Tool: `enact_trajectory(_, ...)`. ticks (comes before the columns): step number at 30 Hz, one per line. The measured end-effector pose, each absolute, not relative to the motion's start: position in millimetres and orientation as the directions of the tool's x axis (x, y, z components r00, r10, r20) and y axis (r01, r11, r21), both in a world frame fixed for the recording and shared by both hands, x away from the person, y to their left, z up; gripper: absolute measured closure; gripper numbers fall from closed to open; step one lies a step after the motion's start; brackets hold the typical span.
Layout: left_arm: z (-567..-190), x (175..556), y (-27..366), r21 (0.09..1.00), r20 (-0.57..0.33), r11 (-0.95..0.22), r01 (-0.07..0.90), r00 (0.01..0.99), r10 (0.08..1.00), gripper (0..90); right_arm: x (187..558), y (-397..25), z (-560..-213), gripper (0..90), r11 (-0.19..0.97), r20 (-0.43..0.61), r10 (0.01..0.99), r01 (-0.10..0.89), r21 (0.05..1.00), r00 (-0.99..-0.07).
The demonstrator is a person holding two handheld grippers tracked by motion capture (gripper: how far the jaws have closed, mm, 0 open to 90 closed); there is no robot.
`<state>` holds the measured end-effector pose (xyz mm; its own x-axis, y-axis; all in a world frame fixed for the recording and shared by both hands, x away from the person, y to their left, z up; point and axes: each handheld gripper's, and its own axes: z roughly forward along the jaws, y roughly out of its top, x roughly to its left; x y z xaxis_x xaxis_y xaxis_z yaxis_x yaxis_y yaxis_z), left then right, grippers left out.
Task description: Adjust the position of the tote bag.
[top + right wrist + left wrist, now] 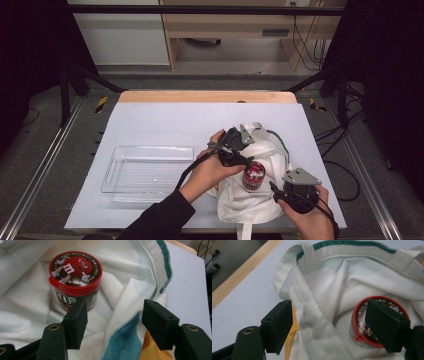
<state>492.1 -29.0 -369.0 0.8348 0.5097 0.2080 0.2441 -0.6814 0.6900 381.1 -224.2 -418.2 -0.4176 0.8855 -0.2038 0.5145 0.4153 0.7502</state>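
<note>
1. An M&M's candy tub (253, 175) with a red lid sits on the crumpled white tote bag (250, 200) at the near right of the table (165, 120).
2. The left tongs (239, 159) are just beside the tub on its far left. In the left gripper view they (329, 322) are spread; a fold of bag cloth (312, 322) lies between the jaws, and the tub's lid (362, 315) shows just behind the right-hand jaw.
3. The right tongs (276, 191) are near the tub at its near right. In the right gripper view they (115, 322) are spread over the bag's teal-trimmed edge (122, 340); the tub (75, 277) stands beyond the left-hand jaw, not between the jaws.
4. A clear plastic tray (115, 172) lies well apart to the left.
</note>
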Motion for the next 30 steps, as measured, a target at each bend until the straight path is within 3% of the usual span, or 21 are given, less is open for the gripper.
enact_trajectory(7, -371.9, 497.5, -35.3, 0.670, 0.226, -0.700, 0.246, 0.831, 0.508, 25.0, 385.1, -231.9, -424.1, 40.5, 0.416, -0.220, 0.893, 0.534, 0.736, -0.392)
enact_trajectory(9, -375.9, 504.5, -33.1, 0.651, 0.227, -0.711, 0.267, 0.824, 0.518, 29.6, 386.1, -234.5, -426.4, 44.5, 0.420, -0.227, 0.894, 0.543, 0.727, -0.387)
enact_trajectory(13, -377.9, 512.0, -25.5, 0.642, 0.214, -0.711, 0.287, 0.824, 0.525, 48.2, 386.4, -237.5, -426.5, 55.5, 0.415, -0.215, 0.895, 0.553, 0.723, -0.391)
enact_trajectory(22, -379.0, 520.5, -8.1, 0.622, 0.238, -0.730, 0.281, 0.821, 0.519, 73.4, 385.5, -242.3, -422.8, 77.0, 0.421, -0.228, 0.892, 0.539, 0.730, -0.389)
enact_trajectory(30, -381.8, 523.1, 3.5, 0.595, 0.259, -0.752, 0.284, 0.818, 0.513, 81.9, 383.3, -248.2, -420.2, 88.2, 0.440, -0.246, 0.887, 0.548, 0.712, -0.392)
